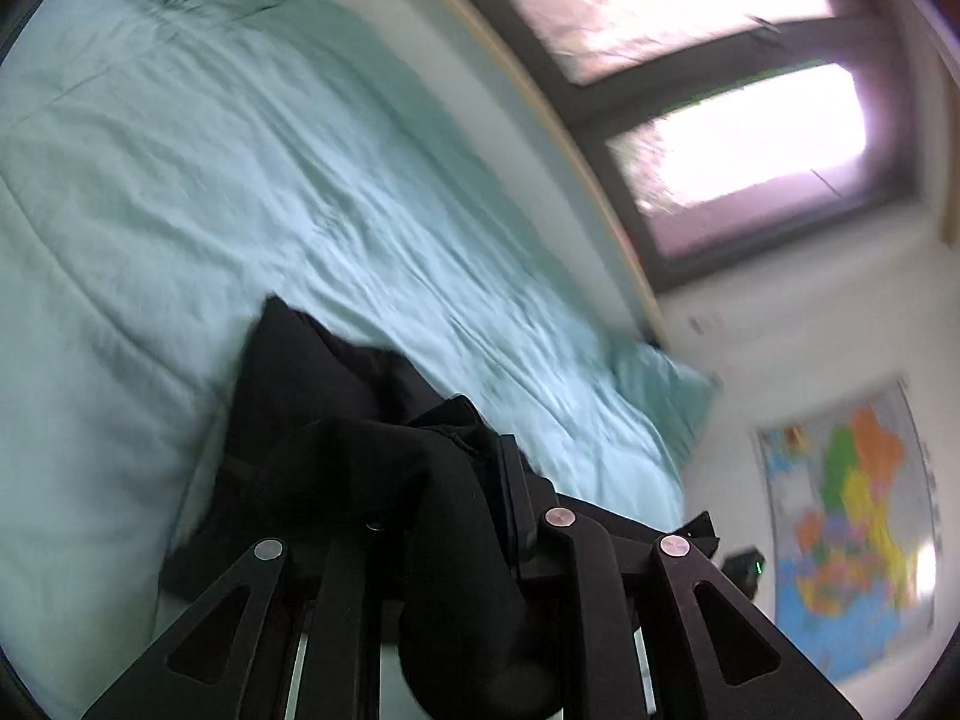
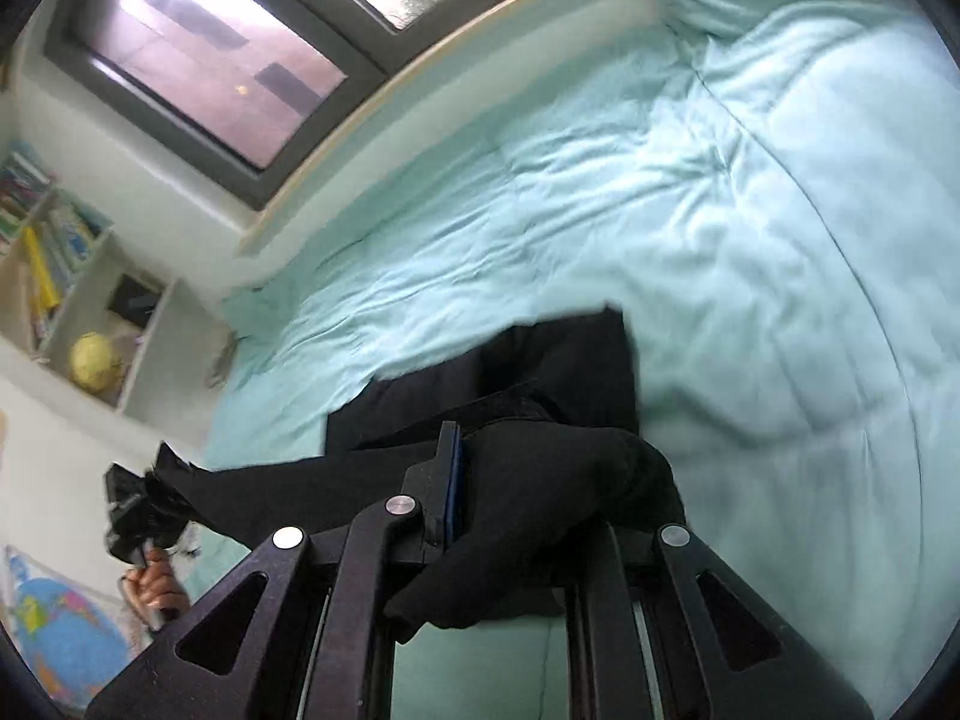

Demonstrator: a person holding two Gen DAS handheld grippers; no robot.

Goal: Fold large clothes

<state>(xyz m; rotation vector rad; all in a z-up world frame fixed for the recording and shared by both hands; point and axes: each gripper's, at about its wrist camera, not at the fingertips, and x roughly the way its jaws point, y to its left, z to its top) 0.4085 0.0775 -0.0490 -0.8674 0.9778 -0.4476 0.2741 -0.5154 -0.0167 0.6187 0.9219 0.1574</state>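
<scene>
Spreading out ahead of both claws is one bed (image 1: pixel 252 192), covered by a pale mint quilt (image 2: pixel 750 240) that is creased and stitched in wide panels. Beyond the bed's far edge runs a light wooden ledge (image 2: pixel 384 120), and above that one dark-framed window (image 1: pixel 720 120) with two bright panes. Past the foot of the bed, to the right of the left claw, one coloured map (image 1: pixel 852 540) hangs on the white wall. To the left of the right claw stands one white shelf unit (image 2: pixel 90 312) with books in its upper compartments and a single yellow ball (image 2: pixel 95 358) in a lower one.

One black garment (image 1: pixel 336 396) is the only piece of clothing in sight. It hangs bunched between the two claws, with part of it draped on the quilt just ahead of each claw.

The left claw (image 1: pixel 444 480) is pressed together on a fold of the black cloth, which spills back over its frame. The right claw (image 2: pixel 516 480) is likewise pinched on a thick wad of the same garment; a blue pad (image 2: pixel 457 480) lies against the cloth. In the right wrist view the other claw is far off to the lower left, a person's hand (image 2: pixel 157 591) on its handle.
</scene>
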